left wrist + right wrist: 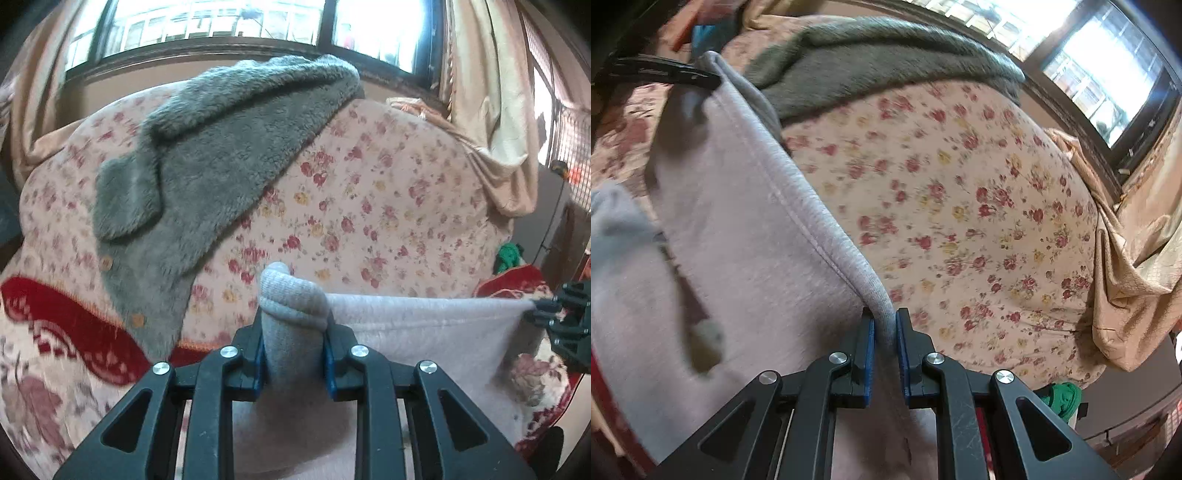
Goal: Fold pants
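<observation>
The pale pink pants [424, 325] hung stretched between the two tools, held up in front of the floral bed cover [369, 206]. The left tool [293, 354] was clamped on a bunched grey ribbed band of the pants, the wad rising above its blue pads [258, 365]. The right tool [885, 350] pinched the same upper edge further along, its jaws closed tight on the grey hem. From the left wrist view, the right tool showed at the far end of the taut edge, the cloth drawn to a point in its grip.

Beyond the pants, a grey fleece garment [221, 155] lay sprawled across the floral bed cover, reaching toward the window [221, 22]. A red-patterned blanket [74, 317] lay on the near side of the cover, beneath the fleece's lower end. Beige curtains [1126, 266] hung beside the cover's far edge, and something green [1062, 397] sat just below the cover's corner.
</observation>
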Tool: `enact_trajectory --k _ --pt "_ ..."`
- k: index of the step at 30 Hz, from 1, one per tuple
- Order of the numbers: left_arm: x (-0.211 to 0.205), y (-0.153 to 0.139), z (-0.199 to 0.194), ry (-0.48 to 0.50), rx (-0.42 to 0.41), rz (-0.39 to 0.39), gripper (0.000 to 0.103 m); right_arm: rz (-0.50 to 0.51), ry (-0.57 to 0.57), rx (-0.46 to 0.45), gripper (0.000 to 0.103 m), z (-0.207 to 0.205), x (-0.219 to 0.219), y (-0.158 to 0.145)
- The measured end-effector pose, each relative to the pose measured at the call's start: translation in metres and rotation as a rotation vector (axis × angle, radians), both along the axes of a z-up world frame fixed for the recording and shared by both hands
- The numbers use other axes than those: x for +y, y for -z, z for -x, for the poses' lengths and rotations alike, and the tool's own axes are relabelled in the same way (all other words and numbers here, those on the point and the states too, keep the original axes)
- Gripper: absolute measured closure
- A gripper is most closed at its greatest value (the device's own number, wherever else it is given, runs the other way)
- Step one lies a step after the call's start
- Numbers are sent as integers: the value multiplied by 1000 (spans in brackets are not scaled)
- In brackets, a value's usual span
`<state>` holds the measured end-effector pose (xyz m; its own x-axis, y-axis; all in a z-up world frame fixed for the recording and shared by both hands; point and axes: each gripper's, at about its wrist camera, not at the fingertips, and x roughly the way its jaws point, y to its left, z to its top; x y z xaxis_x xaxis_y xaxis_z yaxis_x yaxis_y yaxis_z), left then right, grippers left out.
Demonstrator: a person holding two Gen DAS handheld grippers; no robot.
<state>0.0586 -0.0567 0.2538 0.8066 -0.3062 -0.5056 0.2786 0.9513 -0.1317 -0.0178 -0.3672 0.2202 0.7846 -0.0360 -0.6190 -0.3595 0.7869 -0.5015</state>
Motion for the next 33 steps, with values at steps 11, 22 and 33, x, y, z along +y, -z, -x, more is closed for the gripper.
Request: enact_trajectory --k 11,22,33 --pt "50 113 139 -61 88 52 79 -187 -85 257 93 124 35 108" --pt "74 168 193 -145 215 188 40 -252 -17 377 91 147 36 198" --pt "106 119 152 -200 172 240 3 -370 -80 368 30 160 29 149"
